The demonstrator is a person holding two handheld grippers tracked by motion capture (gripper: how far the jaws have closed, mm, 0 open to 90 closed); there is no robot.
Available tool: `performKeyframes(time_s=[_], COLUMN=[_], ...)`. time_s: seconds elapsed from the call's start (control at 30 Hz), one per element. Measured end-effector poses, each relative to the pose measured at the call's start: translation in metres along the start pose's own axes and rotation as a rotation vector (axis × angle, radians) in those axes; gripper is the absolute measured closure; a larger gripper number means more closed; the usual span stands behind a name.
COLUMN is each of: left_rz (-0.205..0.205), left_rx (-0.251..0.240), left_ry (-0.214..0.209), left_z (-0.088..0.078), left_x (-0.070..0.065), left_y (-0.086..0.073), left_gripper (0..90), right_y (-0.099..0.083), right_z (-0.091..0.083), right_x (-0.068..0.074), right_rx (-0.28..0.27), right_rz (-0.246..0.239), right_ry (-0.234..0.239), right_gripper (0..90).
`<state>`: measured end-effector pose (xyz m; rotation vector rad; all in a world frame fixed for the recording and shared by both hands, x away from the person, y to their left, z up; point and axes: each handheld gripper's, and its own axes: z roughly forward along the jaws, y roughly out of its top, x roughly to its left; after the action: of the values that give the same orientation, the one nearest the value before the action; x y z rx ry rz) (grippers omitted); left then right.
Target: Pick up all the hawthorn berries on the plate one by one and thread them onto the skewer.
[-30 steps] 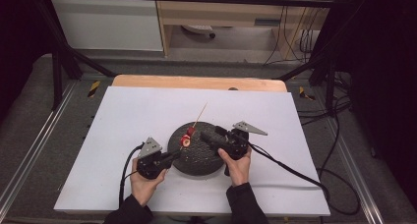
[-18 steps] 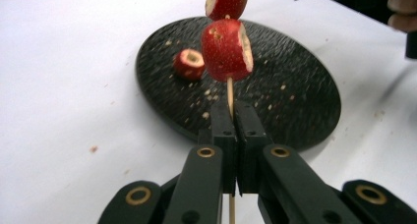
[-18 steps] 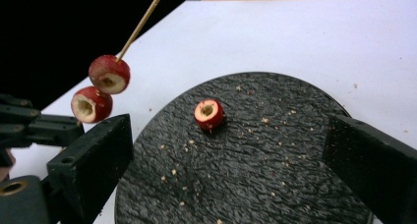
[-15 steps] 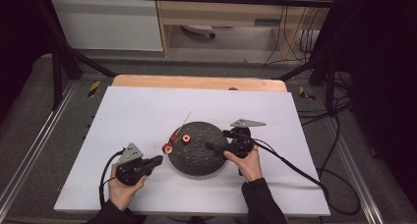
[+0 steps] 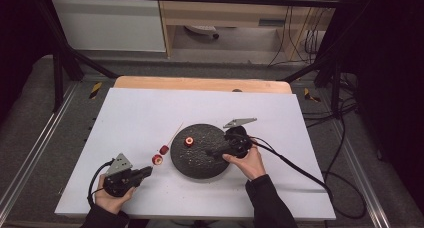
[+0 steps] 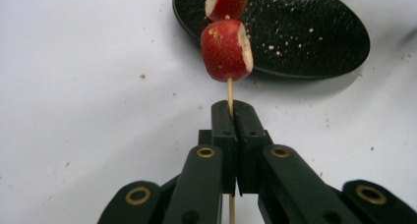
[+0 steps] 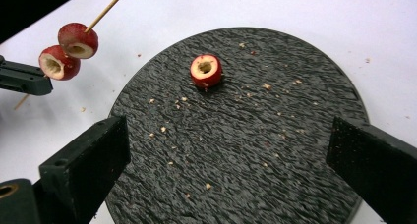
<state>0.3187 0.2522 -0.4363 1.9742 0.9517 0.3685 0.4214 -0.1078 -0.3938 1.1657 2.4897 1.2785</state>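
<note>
A thin wooden skewer (image 5: 173,133) carries two red hollowed fruit pieces (image 5: 160,155). My left gripper (image 5: 149,170) is shut on the skewer's lower end, left of the black round plate (image 5: 200,167). In the left gripper view the pads clamp the stick (image 6: 229,91) just below the nearer fruit piece (image 6: 226,49). A third red fruit piece (image 7: 205,70) lies loose on the plate (image 7: 255,150). My right gripper (image 7: 230,135) hovers over the plate; its jaws have just been opening and stand wide with nothing between them. The skewered pieces (image 7: 69,51) sit beyond the plate's edge.
Crumbs dot the plate and the white table sheet (image 5: 140,113). The right gripper's cable (image 5: 295,165) trails across the sheet to the right. A wooden table edge (image 5: 200,83) runs along the back, with dark floor and metal rails around.
My left gripper has drawn the skewer away from the plate, leftward and toward the near edge. The right hand stayed over the plate while its jaws spread apart.
</note>
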Motion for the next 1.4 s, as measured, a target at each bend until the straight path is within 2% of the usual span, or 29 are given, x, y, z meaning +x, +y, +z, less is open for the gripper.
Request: performKeyframes(time_s=[0.1,0.23,0.43,0.6,0.73,1.03,1.4], left_rz=[0.006,-0.013,-0.012,-0.018,-0.02,-0.013,-0.015], left_rx=[0.021,0.012,0.018,0.012,0.012,0.02,0.023], left_ry=[0.01,0.005,0.005,0.006,0.011,0.018,0.02], left_z=[-0.001,-0.002,-0.002,-0.003,-0.004,-0.003,-0.002], left_x=[0.003,0.006,0.007,0.008,0.009,0.008,0.008], left_y=[-0.005,-0.007,-0.008,-0.008,-0.008,-0.008,-0.008], left_gripper=[88.1,88.1,88.1,88.1,88.1,88.1,88.1], right_y=[0.007,0.018,0.031,0.038,0.043,0.055,0.058], right_z=[0.006,0.015,0.032,0.049,0.06,0.077,0.095], right_x=[0.003,0.007,0.012,0.016,0.019,0.02,0.016], right_rx=[0.029,0.061,0.104,0.167,0.187,0.23,0.283], right_rz=[-0.014,-0.034,-0.055,-0.08,-0.089,-0.078,-0.049], right_ry=[-0.008,-0.016,-0.017,-0.027,-0.022,-0.038,-0.042], right_gripper=[4.2,4.2,4.4,5.5,7.2,11.5,27.6])
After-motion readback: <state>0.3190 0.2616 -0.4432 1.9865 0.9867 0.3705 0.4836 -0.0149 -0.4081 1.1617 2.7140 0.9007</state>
